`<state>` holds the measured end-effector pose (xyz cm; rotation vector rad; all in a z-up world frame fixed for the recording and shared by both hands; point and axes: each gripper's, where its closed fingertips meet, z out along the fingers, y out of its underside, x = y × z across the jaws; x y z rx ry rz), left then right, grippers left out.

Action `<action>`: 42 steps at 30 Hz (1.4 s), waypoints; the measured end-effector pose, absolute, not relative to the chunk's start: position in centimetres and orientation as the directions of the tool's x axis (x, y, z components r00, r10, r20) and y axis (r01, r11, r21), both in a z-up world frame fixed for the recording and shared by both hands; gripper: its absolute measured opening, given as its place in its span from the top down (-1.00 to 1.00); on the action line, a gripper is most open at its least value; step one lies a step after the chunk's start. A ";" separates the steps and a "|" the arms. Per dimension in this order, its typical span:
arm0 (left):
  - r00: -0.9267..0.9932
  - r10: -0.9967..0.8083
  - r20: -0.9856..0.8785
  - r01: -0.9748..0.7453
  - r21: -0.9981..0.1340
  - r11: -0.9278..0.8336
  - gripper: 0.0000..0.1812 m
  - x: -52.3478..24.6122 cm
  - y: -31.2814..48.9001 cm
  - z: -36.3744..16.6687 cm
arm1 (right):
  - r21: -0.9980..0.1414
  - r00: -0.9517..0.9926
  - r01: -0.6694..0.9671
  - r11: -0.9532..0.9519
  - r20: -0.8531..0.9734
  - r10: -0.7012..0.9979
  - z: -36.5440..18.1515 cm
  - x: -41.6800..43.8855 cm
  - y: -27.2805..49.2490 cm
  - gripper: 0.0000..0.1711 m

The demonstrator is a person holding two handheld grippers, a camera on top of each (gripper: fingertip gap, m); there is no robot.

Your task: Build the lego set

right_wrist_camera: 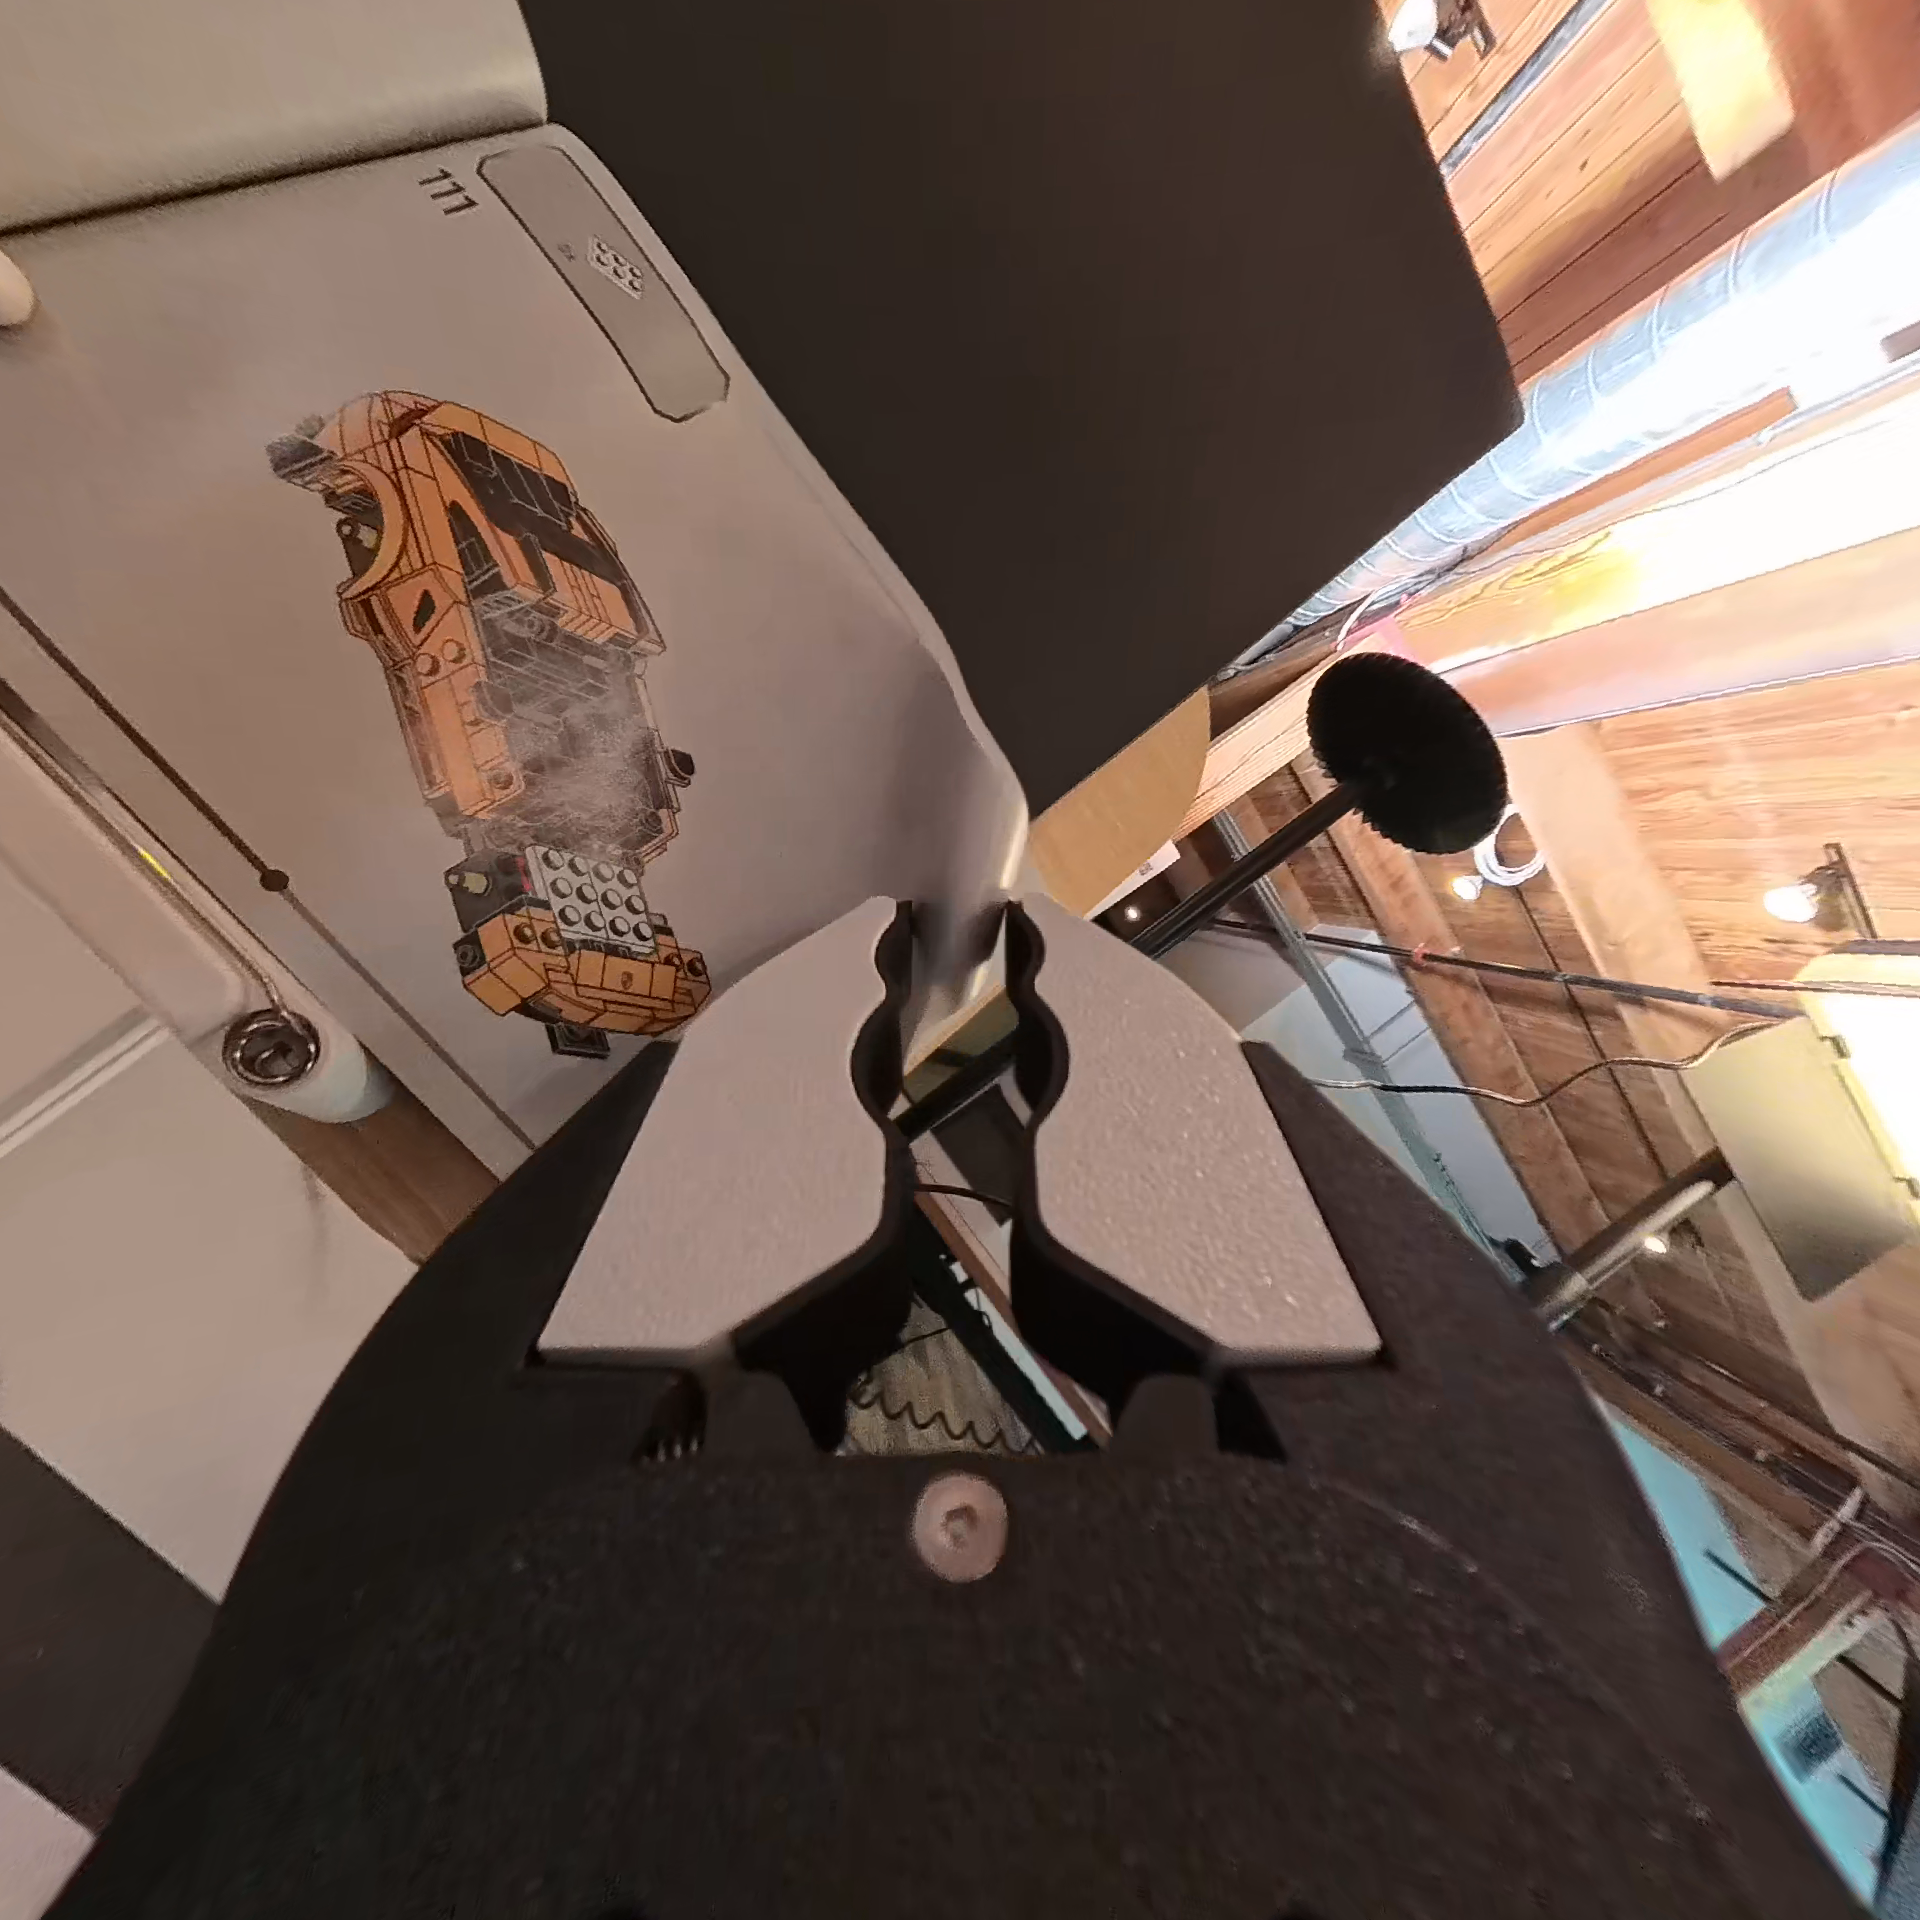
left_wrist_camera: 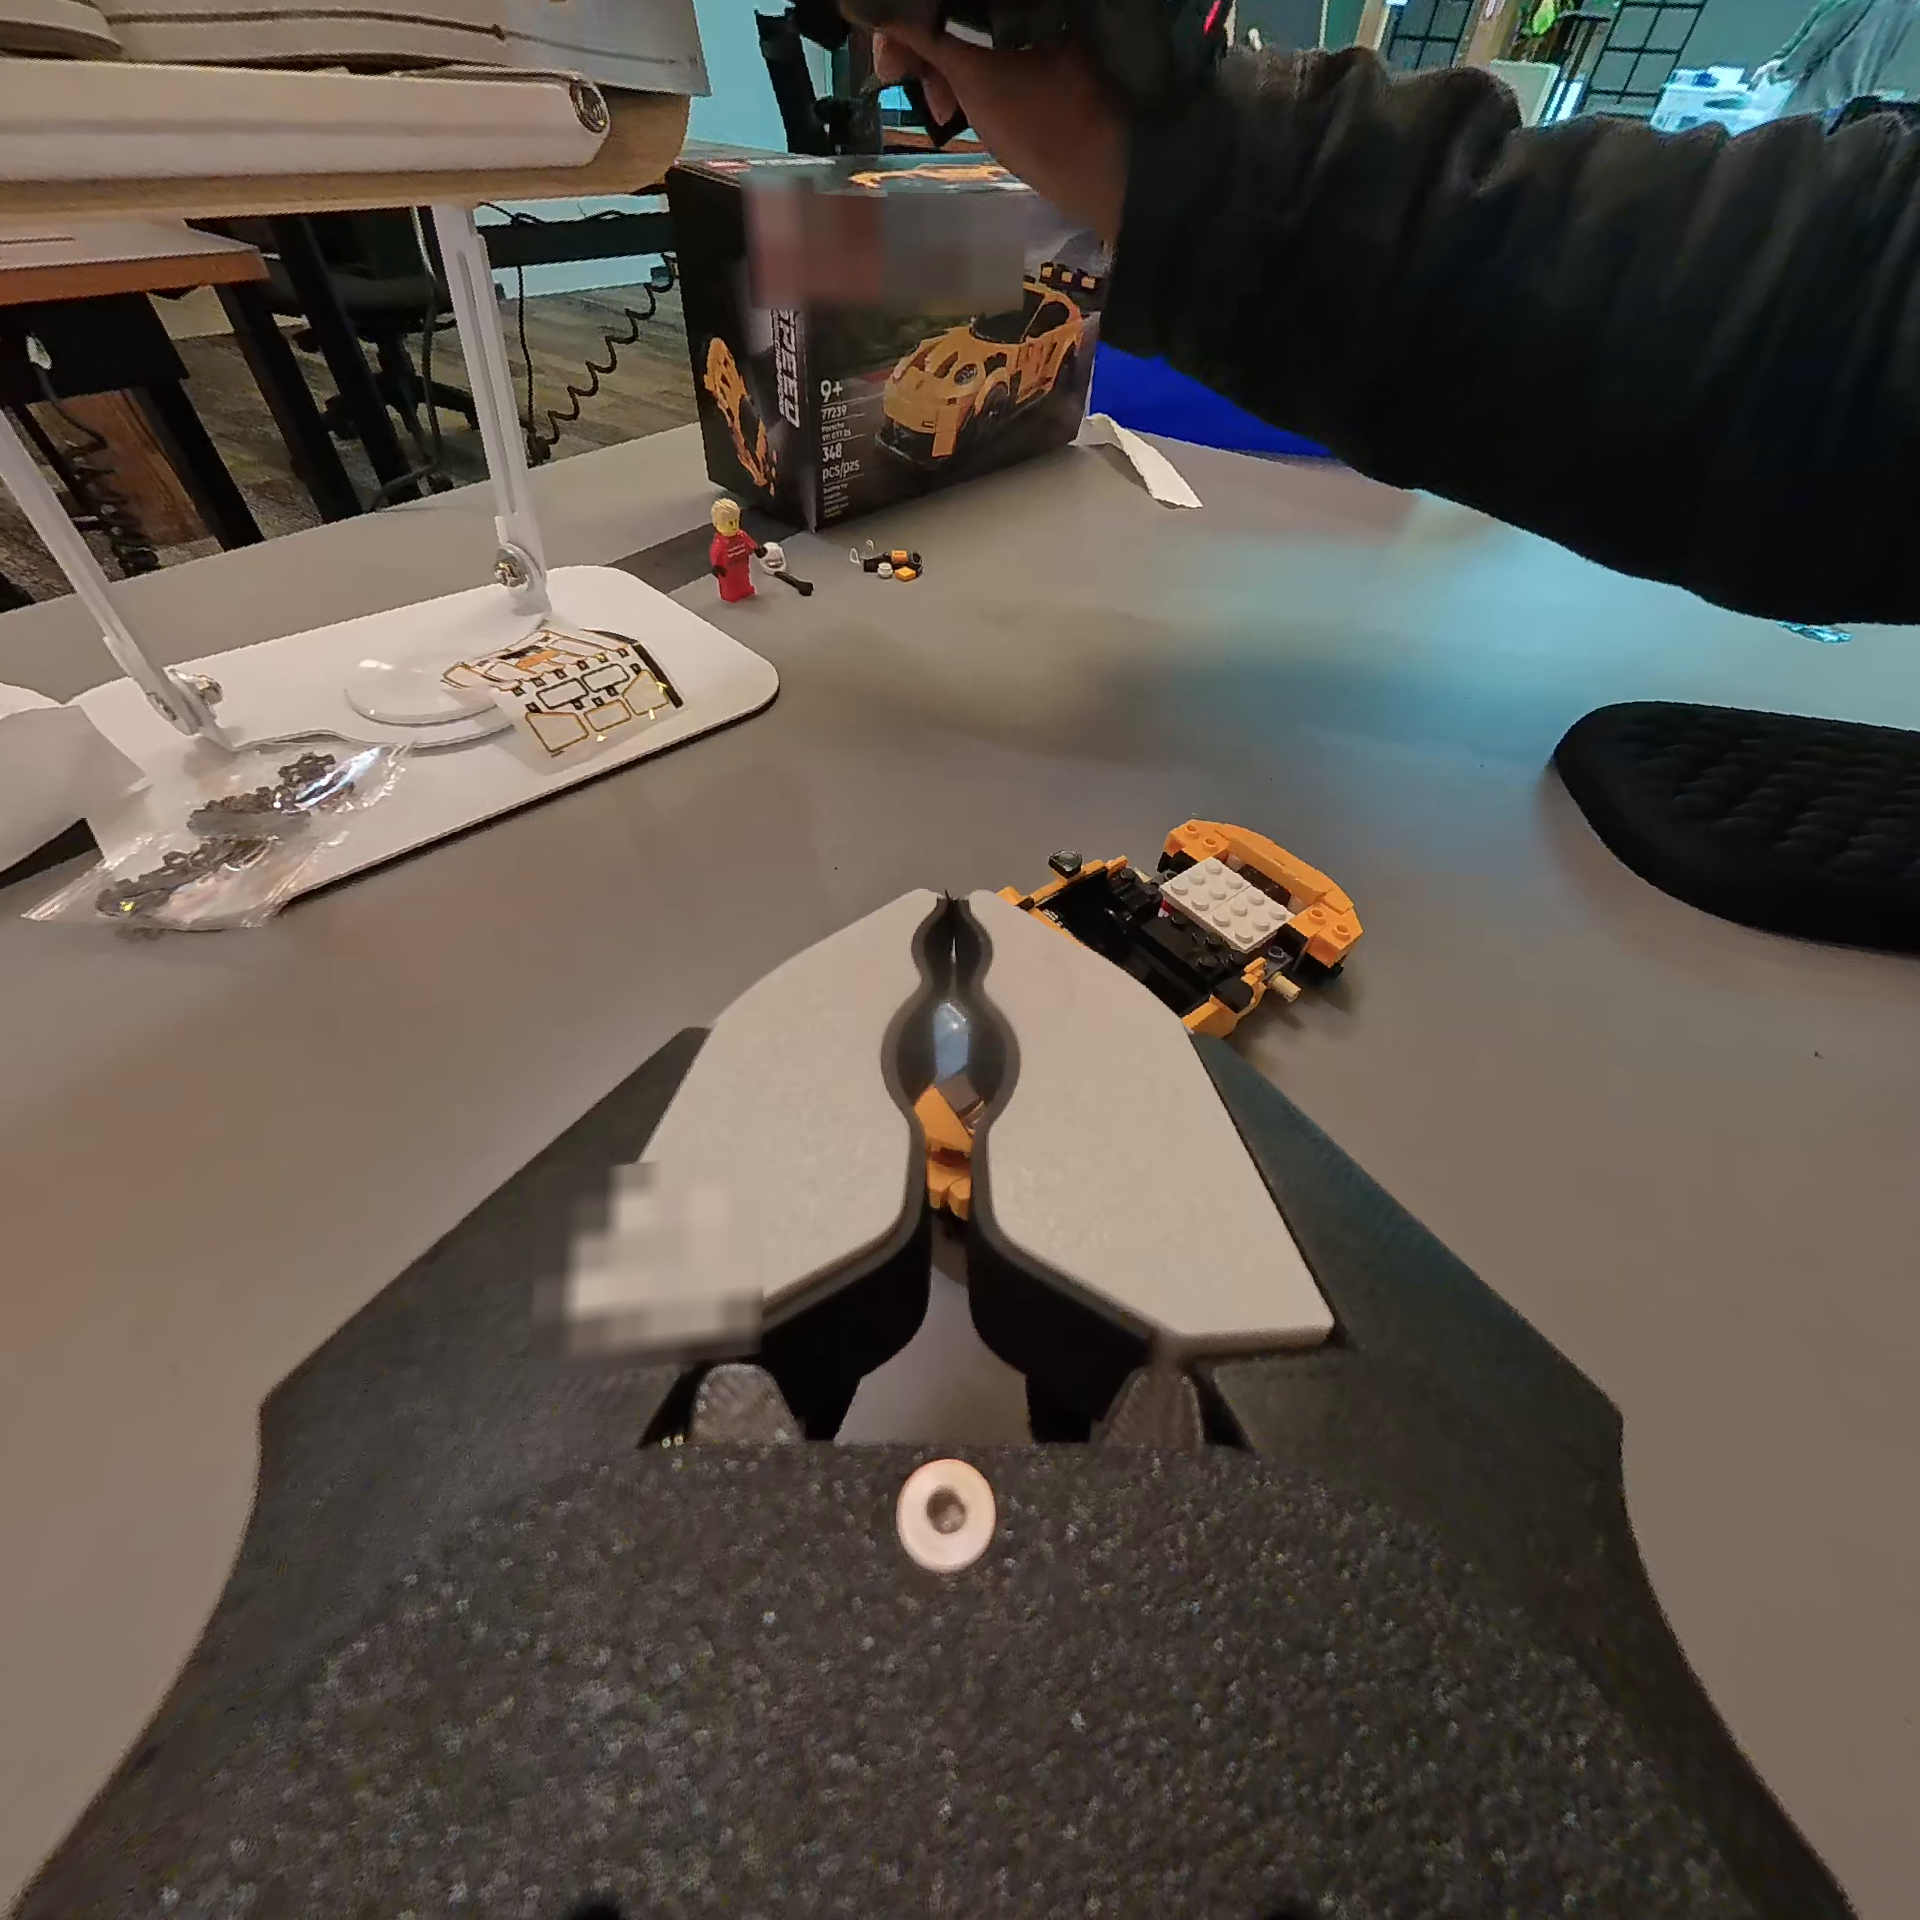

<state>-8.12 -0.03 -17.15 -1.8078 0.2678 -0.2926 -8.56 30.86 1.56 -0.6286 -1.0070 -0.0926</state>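
The partly built orange and black lego car (left_wrist_camera: pixel 1216 925) lies on the grey table (left_wrist_camera: pixel 1039 686). My left gripper (left_wrist_camera: pixel 948 906) is shut, its tips touching, and hovers over the near end of the car, which shows through the gap below the fingers. My right gripper (right_wrist_camera: pixel 958 920) is raised at the open instruction booklet (right_wrist_camera: pixel 312 644) on its stand. Its fingers are slightly apart, with the curled edge of a page (right_wrist_camera: pixel 971 935) between the tips. The person's dark sleeve (left_wrist_camera: pixel 1507 312) reaches up across the left wrist view.
The lego box (left_wrist_camera: pixel 894 343) stands at the back. In front of it are a red minifigure (left_wrist_camera: pixel 734 551) and a few small loose parts (left_wrist_camera: pixel 894 564). A sticker sheet (left_wrist_camera: pixel 566 686) and a bag of dark parts (left_wrist_camera: pixel 218 831) lie on the white stand base (left_wrist_camera: pixel 675 634). A black pad (left_wrist_camera: pixel 1766 810) lies at the right. Across from one pair of fingers to the other is roughly 35 centimetres.
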 end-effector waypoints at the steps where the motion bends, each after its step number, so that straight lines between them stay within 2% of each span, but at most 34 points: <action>1: 0.942 -0.330 0.057 -0.028 -0.969 -0.247 1.00 -8.2 0.1 -17.0 | -0.446 0.546 0.352 0.823 0.812 0.206 1.6 -8.5 30.8 0.80; 4: 0.956 -0.289 0.050 -0.023 -0.969 -0.244 0.98 -9.1 1.0 -15.9 | -0.448 0.552 0.344 0.825 0.808 0.208 2.1 -8.4 30.9 0.80; 8: 0.961 -0.272 0.049 -0.009 -0.978 -0.207 0.88 -10.0 4.1 -11.4 | -0.456 0.550 0.325 0.829 0.804 0.226 2.4 -8.4 30.7 0.83; 12: 0.948 -0.308 0.077 0.026 -0.986 -0.165 0.76 -9.5 9.4 -5.8 | -0.401 0.559 0.314 0.861 0.811 0.174 2.7 -8.2 29.6 0.82; 19: 0.886 -0.381 0.266 0.220 -0.962 -0.159 0.63 -7.9 19.5 1.0 | -0.285 0.542 0.295 0.912 0.836 0.086 2.4 -7.6 27.6 0.89; 24: 0.868 -0.382 0.318 0.265 -0.946 -0.187 0.62 -7.4 24.7 1.5 | -0.240 0.514 0.261 0.935 0.855 0.076 1.6 -7.6 25.9 0.90; 29: 0.865 -0.401 0.302 0.256 -0.952 -0.166 0.83 -6.9 25.5 1.3 | -0.240 0.496 0.236 0.942 0.863 0.096 0.8 -7.3 25.5 0.89; 37: 0.857 -0.432 0.281 0.238 -0.959 -0.153 0.90 -7.3 24.4 1.0 | -0.313 0.472 0.230 0.921 0.864 0.176 0.5 -7.0 26.6 0.76; 42: 0.850 -0.462 0.254 0.213 -0.967 -0.141 0.87 -7.7 23.1 0.9 | -0.402 0.362 0.179 0.898 0.876 0.319 -0.2 -6.5 27.3 0.71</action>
